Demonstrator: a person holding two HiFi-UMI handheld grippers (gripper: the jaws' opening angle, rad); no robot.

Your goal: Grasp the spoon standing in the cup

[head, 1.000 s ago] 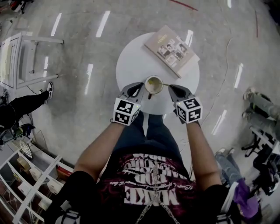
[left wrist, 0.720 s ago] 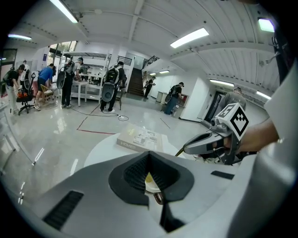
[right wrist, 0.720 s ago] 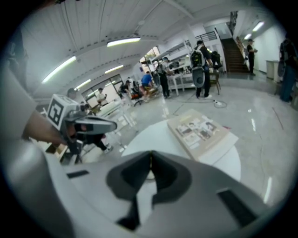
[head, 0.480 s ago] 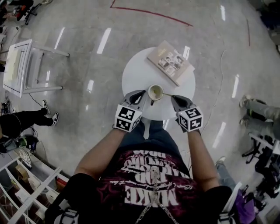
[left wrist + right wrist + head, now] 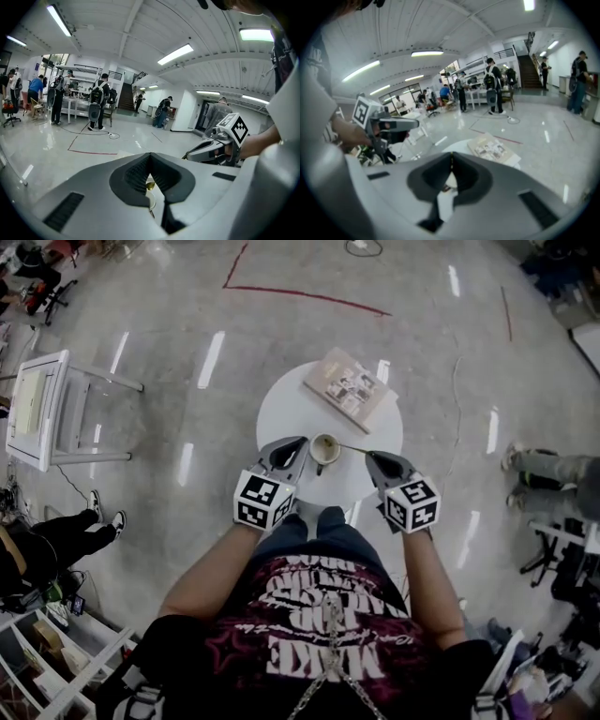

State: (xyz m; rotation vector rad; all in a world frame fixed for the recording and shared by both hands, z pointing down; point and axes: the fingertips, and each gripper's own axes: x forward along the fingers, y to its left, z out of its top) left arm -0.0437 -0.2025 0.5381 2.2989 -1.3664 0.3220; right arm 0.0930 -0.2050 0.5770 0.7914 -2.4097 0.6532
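Note:
A small white cup (image 5: 325, 450) hangs over the near part of a round white table (image 5: 281, 409). A thin gold spoon (image 5: 352, 448) leans out of the cup to the right. My left gripper (image 5: 302, 442) is shut with its tips at the cup's left side. In the left gripper view the cup (image 5: 151, 199) shows just under the shut left gripper (image 5: 150, 157). My right gripper (image 5: 368, 456) is shut on the end of the spoon's handle. In the right gripper view the right gripper (image 5: 451, 157) has its jaws together, and the handle is hard to make out.
A book (image 5: 349, 388) lies on the table's far right side and shows as the book (image 5: 492, 147) in the right gripper view. A white side table (image 5: 47, 409) stands at the left, shelves (image 5: 37, 652) at the lower left. Red tape (image 5: 309, 296) marks the floor. A seated person's feet (image 5: 544, 470) are at the right.
Both grippers have risen together with the cup and spoon still between them. The table and book look smaller and farther below.

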